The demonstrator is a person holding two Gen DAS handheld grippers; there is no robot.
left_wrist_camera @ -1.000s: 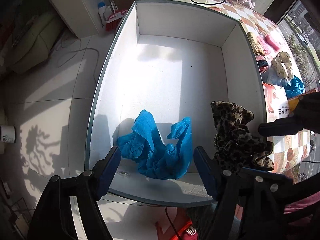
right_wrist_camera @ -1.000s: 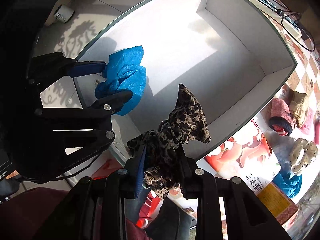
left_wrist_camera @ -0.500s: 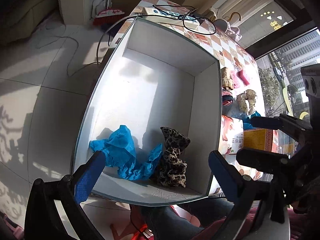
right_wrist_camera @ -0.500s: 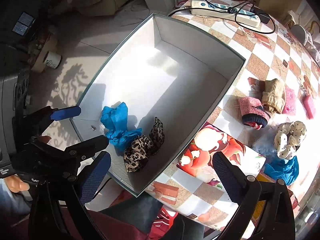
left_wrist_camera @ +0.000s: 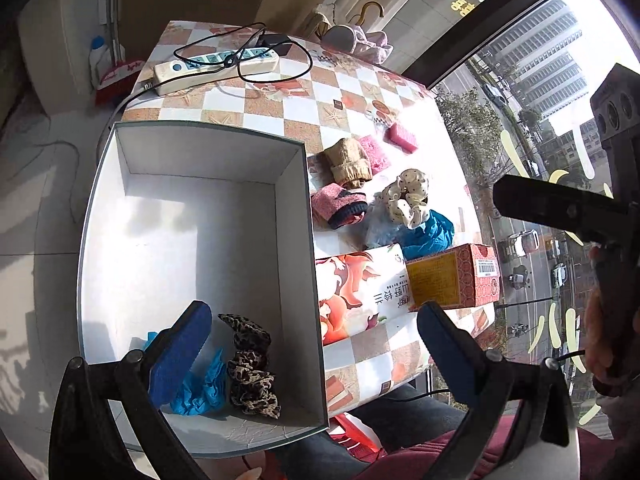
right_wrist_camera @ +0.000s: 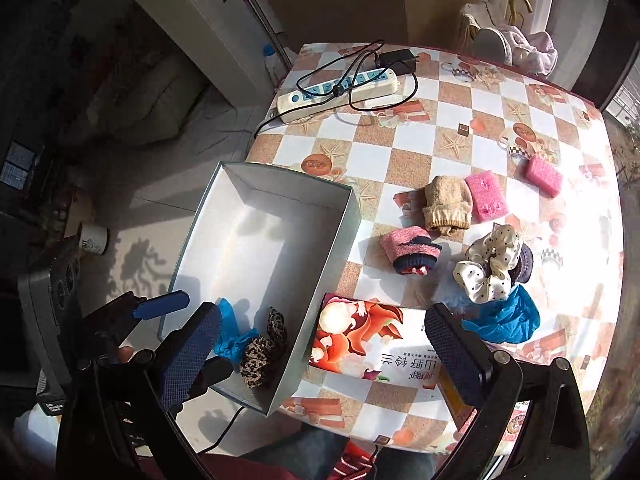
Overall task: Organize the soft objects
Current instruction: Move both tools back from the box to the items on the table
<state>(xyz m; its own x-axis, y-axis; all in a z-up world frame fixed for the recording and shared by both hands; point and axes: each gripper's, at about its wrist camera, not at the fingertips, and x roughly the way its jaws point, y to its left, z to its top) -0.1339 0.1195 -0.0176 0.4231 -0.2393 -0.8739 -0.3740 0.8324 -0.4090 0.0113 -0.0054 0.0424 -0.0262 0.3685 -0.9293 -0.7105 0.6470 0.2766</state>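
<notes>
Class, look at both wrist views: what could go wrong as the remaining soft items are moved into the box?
1. The white box overhangs the table edge; a push might tip it.
2. The dotted scrunchie lies on a blue cloth; a grab may lift both.
3. The power strip cable loops over the table and might snag a gripper.

White box (right_wrist_camera: pixel 224 216) holds a leopard-print scrunchie (left_wrist_camera: pixel 250 368) and a blue cloth (left_wrist_camera: pixel 200 388). Checked orange-and-white tablecloth (right_wrist_camera: pixel 448 120) carries two pink sponges (right_wrist_camera: pixel 486 197), a beige mitten (right_wrist_camera: pixel 446 205), and a cream scrunchie with black dots (right_wrist_camera: pixel 490 264).
</notes>
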